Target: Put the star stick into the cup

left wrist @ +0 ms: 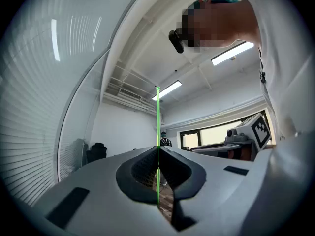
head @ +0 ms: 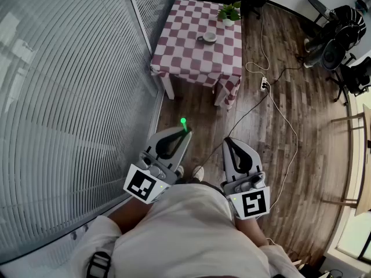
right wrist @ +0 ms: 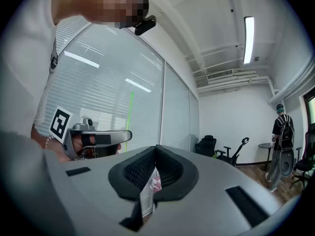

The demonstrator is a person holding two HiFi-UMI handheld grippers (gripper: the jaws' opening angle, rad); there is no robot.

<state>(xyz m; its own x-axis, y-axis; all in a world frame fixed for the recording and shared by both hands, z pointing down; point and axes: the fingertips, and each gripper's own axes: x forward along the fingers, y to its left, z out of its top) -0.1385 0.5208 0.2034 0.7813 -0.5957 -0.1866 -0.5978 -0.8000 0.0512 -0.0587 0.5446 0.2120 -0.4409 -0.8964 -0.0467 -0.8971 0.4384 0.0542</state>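
Open floor (head: 203, 123) ahead to table (head: 191, 54); glass wall (head: 69, 97) left (power strip (head: 265, 86) right)

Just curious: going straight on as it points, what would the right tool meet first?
Likely the checked table ahead; the right tool may pass above it, since height is unclear.

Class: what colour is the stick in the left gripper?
Bright green; the thin stick shows best in the left gripper view.

Cup (head: 209, 37) on the table (head: 185, 59), just right of middle; plant (head: 229, 13) behind it at the far right corner; power strip (head: 264, 85) on the floor (head: 290, 57), off the right edge.
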